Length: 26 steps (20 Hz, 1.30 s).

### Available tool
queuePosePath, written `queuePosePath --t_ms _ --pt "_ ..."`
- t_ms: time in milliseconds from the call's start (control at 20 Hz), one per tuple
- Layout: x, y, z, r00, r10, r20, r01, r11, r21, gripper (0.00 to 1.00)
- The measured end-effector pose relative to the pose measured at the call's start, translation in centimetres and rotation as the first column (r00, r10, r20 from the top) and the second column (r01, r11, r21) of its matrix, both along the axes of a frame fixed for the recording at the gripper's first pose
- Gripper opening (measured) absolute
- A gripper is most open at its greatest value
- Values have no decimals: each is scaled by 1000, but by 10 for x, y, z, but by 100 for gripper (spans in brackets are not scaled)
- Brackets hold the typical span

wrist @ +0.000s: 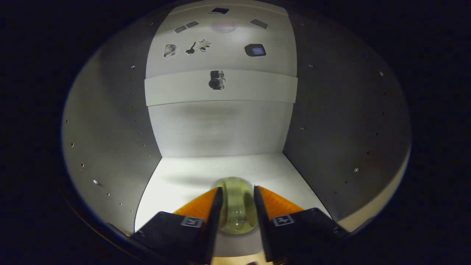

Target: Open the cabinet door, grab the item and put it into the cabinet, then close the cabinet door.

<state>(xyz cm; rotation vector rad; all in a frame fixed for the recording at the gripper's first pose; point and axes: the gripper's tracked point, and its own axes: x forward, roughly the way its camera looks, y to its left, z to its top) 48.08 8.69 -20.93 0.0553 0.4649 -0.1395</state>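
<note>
So my jaws (237, 197) are inside the cabinet (110, 140) right now, clamped on a small see-through thing (235, 206), one finger pressing on each side of it. It's a pale yellowish-green, glassy or clear plastic, rounded at the far end like a dome, with a bright little glint at its near end. I can't tell exactly what it is, maybe a little jar or cup on its side. No label or print on it that I can make out.

It sits between my fingers, low over the near part of the cabinet's white bottom shelf (176, 180). Whether it's touching the shelf or just above it, can't tell.

The cabinet has grey side walls left and right, dotted with rows of small peg holes, and a pale back panel (220, 129). Farther up there's a lighter horizontal band (257, 86) across the back with a small dark picture (217, 80) on it that looks like a camera. Above that are several more small stickers or pictures (255, 50), too tiny to read. My fingers each carry a little square black-and-white marker (283, 220) near the base, just a pattern, no words.
</note>
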Motion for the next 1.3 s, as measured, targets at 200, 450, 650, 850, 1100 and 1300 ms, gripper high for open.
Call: queuePosePath --t_ms 200,450,650,850,1100,1300 --pt "-3 -13 23 997 -34 72 35 999 -11 96" --pt "-25 -24 70 978 -53 201 59 998 -20 98" --pt "-70 -30 126 942 -44 332 70 995 -65 98" --pt "-137 -34 185 891 -33 454 67 996 -58 98" --pt "-242 -48 230 837 -34 546 52 998 -18 98" --pt "-317 -53 231 828 -6 561 27 999 -29 97"
